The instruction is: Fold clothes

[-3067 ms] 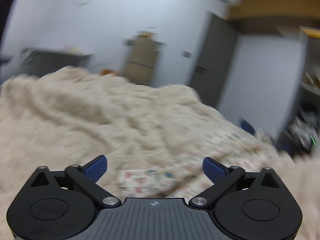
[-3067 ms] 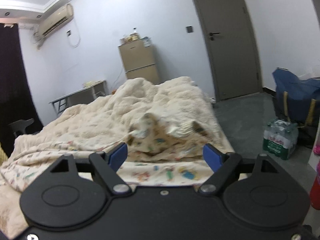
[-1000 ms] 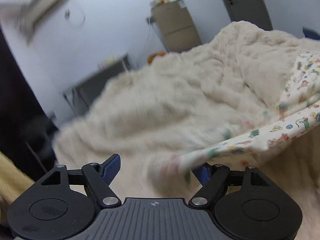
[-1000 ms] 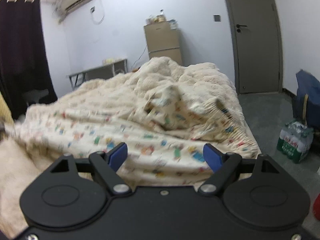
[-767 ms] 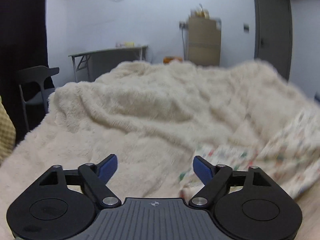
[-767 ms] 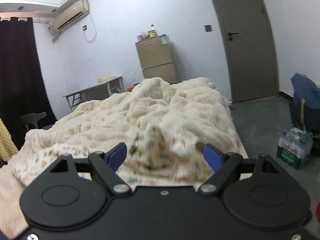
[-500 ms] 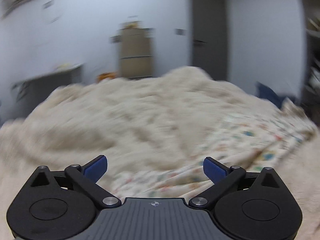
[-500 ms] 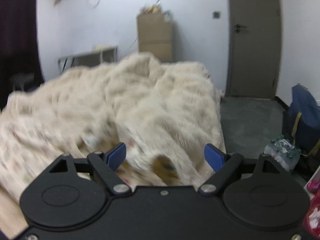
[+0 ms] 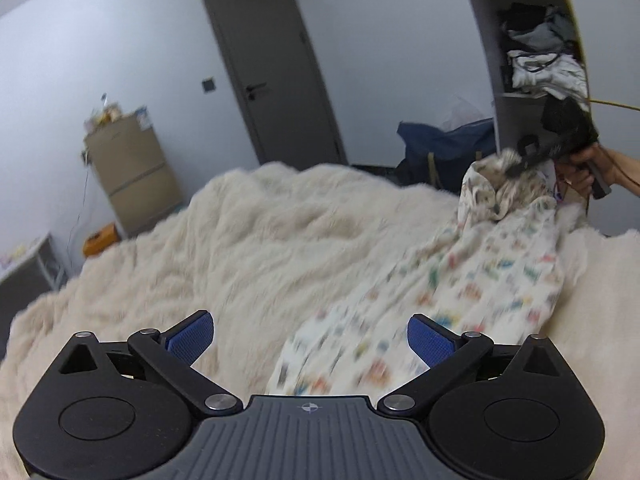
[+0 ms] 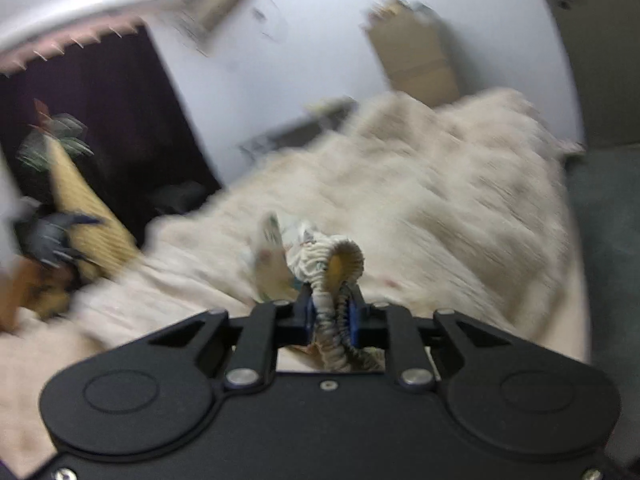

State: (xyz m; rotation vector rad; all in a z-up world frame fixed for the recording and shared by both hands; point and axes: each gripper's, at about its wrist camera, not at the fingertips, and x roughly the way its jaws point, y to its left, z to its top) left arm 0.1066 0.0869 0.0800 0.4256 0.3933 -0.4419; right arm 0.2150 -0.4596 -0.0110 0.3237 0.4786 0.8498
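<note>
Left gripper (image 9: pixel 310 336) jaws spread wide over the near end of the printed garment (image 9: pixel 432 304), nothing pinched, garment trailing across the fluffy cream blanket (image 9: pixel 260 248) toward its far right edge, right gripper (image 10: pixel 331 316) just closed, clamped on the gathered elastic hem.

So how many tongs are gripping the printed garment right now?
1. The right tongs are shut on the printed garment's bunched elastic edge, seen lifted at the far right in the left view. The left tongs hang open above the cloth, holding nothing.
</note>
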